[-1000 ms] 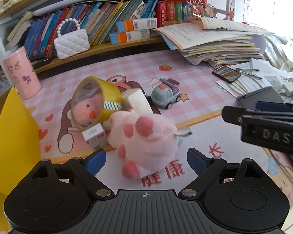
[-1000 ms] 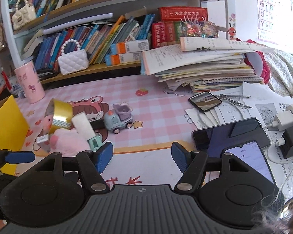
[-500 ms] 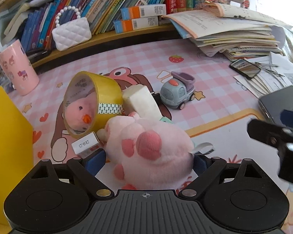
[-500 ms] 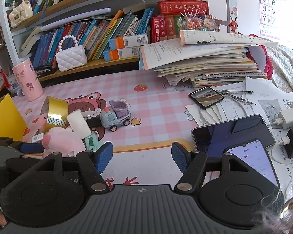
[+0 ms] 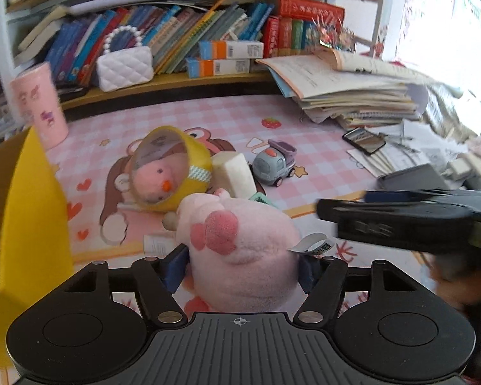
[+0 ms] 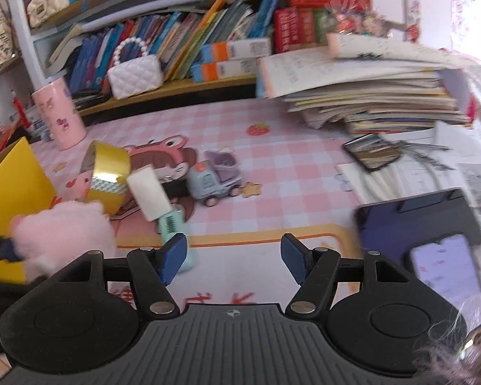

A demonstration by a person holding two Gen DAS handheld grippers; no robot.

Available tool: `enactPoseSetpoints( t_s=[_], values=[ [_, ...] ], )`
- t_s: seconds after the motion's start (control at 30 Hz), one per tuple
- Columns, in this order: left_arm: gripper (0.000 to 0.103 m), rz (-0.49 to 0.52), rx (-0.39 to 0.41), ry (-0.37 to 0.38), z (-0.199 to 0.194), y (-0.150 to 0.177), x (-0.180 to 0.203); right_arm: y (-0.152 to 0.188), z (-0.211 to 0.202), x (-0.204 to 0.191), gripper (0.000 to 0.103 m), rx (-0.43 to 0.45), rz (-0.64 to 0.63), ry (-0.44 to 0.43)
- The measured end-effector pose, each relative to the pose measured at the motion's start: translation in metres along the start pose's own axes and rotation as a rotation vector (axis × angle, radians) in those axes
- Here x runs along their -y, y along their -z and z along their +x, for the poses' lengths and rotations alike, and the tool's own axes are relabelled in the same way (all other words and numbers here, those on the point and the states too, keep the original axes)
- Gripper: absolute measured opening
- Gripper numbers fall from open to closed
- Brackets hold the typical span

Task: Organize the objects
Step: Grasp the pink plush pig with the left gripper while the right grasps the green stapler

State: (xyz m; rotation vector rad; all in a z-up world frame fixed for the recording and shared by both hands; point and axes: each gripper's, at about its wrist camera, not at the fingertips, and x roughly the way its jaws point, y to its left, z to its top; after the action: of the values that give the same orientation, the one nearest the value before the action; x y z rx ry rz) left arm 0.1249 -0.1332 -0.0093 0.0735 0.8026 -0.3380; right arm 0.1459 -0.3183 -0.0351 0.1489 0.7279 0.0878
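My left tool (image 5: 242,268) clenched on pink plush toy (image 5: 240,243), frame centre; my right tool (image 6: 234,258) released, holding nothing.

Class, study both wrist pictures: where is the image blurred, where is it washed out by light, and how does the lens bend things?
Left wrist view: the right tool is smeared by motion; the window corner is blown out white; the pink plush stays fairly sharp. Right wrist view: the paper stack and phones are blurred; the shelf bows with fisheye distortion.
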Motion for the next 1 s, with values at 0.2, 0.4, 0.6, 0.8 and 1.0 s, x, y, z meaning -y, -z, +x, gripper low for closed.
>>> enactPoseSetpoints(
  t_s=[0.2,0.4,0.6,0.8,1.0],
  values=[
    [0.067,-0.011,0.037,-0.007,-0.02,0.01,-0.008,-0.002,0.031,-0.02,0.048,-0.042,-0.073,-0.081],
    [0.067,-0.009,0.044,-0.028,-0.033,0.019,-0.014,-0.001,0.059,-0.032,0.037,-0.083,-0.107,-0.093],
    [0.067,-0.021,0.05,-0.046,-0.039,0.024,-0.019,0.003,0.065,-0.05,0.023,-0.065,-0.229,-0.064],
    [0.067,-0.018,0.063,-0.026,-0.042,0.026,-0.018,0.004,0.041,-0.045,0.023,-0.043,-0.143,-0.067],
    [0.067,-0.007,0.08,0.003,-0.045,0.029,-0.014,0.0,0.012,-0.038,0.023,-0.063,0.009,-0.078]
  ],
)
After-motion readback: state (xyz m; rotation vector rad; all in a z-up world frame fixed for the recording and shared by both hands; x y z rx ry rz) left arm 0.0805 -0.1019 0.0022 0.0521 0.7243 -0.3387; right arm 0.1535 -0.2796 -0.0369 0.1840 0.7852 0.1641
